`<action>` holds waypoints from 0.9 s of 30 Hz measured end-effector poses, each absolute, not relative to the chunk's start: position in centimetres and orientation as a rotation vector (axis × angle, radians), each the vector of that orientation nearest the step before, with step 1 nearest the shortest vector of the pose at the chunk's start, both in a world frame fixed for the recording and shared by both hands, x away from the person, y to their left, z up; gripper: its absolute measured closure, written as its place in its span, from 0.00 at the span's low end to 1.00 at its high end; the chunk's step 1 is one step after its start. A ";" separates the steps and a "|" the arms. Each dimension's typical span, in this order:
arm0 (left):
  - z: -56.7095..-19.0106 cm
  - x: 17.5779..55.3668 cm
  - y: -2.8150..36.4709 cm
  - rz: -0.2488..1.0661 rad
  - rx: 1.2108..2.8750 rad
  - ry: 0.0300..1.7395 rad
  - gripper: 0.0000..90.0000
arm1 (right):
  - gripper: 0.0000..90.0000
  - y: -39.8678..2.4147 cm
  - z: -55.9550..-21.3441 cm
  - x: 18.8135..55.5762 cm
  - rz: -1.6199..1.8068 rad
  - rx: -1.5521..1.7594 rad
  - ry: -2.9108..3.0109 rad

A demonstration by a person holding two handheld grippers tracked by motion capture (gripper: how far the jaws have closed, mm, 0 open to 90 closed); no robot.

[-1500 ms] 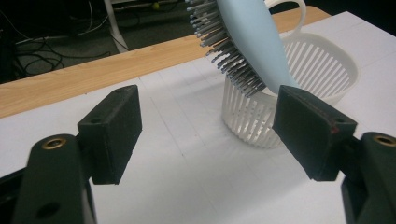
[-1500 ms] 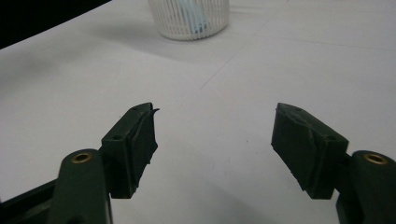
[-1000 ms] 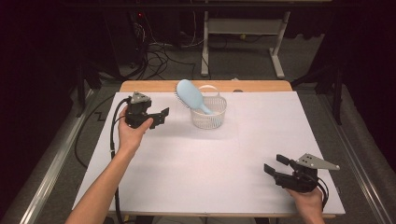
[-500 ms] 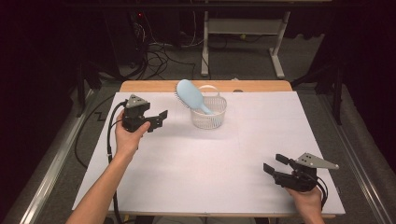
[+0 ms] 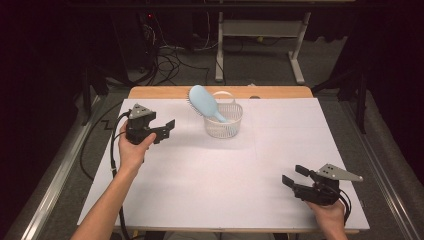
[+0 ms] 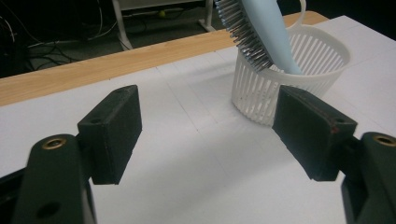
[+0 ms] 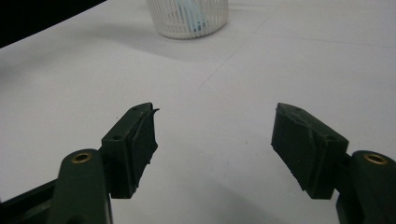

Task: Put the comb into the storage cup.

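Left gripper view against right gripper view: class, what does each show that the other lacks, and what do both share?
The left gripper view alone brings out the hairbrush's metal bristles, its head leaning out over the basket rim, plus the table's wooden edge and the floor beyond. The right gripper view alone gives just a pale blue part of the brush through the basket's slats. Both share the white basket, the white table cover and open black fingers holding nothing.
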State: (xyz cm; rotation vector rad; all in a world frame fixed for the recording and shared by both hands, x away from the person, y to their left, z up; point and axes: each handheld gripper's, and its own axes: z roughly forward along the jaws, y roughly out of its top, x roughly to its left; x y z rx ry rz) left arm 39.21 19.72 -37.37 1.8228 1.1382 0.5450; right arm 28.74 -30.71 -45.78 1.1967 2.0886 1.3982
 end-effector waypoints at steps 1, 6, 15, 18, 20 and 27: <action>-37.4 39.1 19.7 0.546 1.822 1.137 0.27 | 0.35 -30.7 -45.8 28.7 1.399 1.196 2.088; -37.3 38.9 19.8 0.546 1.828 1.132 0.27 | 0.35 -30.7 -45.7 28.7 1.401 1.193 2.086; -37.7 38.6 19.8 0.536 1.834 1.130 0.27 | 0.35 -30.7 -45.8 28.7 1.398 1.193 2.090; -37.9 38.6 19.8 0.534 1.838 1.131 0.27 | 0.35 -30.7 -45.8 28.7 1.398 1.194 2.090; -37.9 38.5 19.8 0.533 1.835 1.132 0.27 | 0.35 -30.7 -45.8 28.7 1.397 1.194 2.090; -38.1 38.3 20.0 0.529 1.842 1.132 0.27 | 0.35 -30.7 -45.8 28.7 1.396 1.194 2.091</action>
